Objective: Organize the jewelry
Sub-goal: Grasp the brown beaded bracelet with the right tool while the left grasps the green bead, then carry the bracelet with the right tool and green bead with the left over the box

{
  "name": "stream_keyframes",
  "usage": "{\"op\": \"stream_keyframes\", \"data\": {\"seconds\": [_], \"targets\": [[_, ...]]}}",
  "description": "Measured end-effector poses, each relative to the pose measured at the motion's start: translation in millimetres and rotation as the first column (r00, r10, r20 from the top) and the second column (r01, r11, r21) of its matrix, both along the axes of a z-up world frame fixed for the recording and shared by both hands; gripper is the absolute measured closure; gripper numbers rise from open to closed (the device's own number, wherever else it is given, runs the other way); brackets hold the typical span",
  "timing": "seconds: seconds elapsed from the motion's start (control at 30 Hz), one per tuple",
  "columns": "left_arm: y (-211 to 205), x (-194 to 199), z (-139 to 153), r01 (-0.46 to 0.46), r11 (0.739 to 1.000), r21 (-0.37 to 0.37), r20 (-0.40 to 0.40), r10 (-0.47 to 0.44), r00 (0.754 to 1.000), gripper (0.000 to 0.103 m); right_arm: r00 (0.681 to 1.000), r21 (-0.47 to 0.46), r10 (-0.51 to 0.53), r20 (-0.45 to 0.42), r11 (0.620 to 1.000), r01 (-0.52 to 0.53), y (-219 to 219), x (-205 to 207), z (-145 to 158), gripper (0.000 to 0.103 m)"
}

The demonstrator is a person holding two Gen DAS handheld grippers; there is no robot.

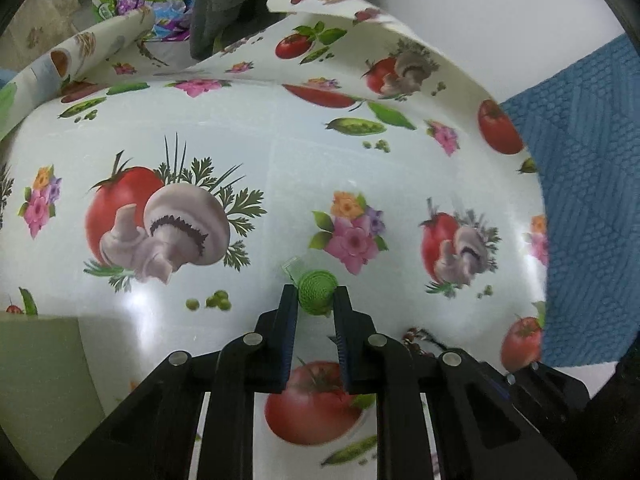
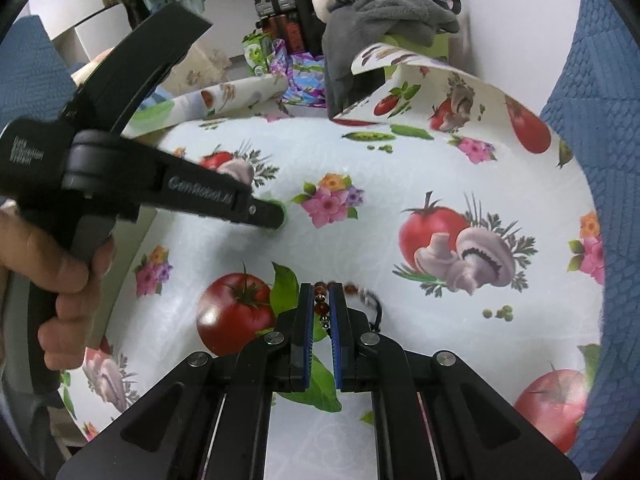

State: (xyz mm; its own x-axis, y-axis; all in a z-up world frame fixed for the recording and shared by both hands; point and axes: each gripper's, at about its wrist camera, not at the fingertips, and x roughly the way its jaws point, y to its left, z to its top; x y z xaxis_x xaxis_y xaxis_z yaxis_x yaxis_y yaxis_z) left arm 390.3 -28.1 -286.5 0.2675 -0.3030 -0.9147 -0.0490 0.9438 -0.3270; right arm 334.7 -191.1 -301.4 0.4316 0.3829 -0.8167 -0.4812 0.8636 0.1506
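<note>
Green woven, dome-shaped piece [image 1: 317,293], apparently an item of jewelry, sits pinched at the tips of the left gripper [image 1: 316,300] in the left wrist view; jaws narrow, pads pressing both its sides. A small clear tag [image 1: 292,267] pokes out just beyond the left finger. Piece appears to sit on or just above the vegetable-print tablecloth [image 1: 260,168]. At the gripper's lower left, a pale green box corner [image 1: 40,360], possibly the destination; cannot tell. Dark red beads show near the right edge of the gripper.

Right wrist view: right gripper [image 2: 322,296] nearly closed, clamping a strand of red-brown beads [image 2: 321,307], which trails off right onto the cloth beside a dark cord [image 2: 376,310]. Up and left, a hand [image 2: 60,272] works the left gripper.

Progress, as a judgement: both pieces gripped, neither put away yet; sorting remains.
</note>
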Motion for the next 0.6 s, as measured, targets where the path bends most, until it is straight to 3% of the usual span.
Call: {"op": "stream_keyframes", "data": {"seconds": [0.23, 0.6], "targets": [[11.7, -19.4, 46.2, 0.015, 1.0, -0.013, 0.03, -0.014, 0.999, 0.086, 1.0, 0.002, -0.02, -0.004, 1.0, 0.02, -1.4, -1.4, 23.2, 0.098], [54.0, -47.8, 143.6, 0.006, 1.0, 0.02, 0.125, -0.008, 0.992, 0.086, 0.995, 0.012, -0.015, 0.102, 1.0, 0.013, 28.1, -4.9, 121.4, 0.098]]}}
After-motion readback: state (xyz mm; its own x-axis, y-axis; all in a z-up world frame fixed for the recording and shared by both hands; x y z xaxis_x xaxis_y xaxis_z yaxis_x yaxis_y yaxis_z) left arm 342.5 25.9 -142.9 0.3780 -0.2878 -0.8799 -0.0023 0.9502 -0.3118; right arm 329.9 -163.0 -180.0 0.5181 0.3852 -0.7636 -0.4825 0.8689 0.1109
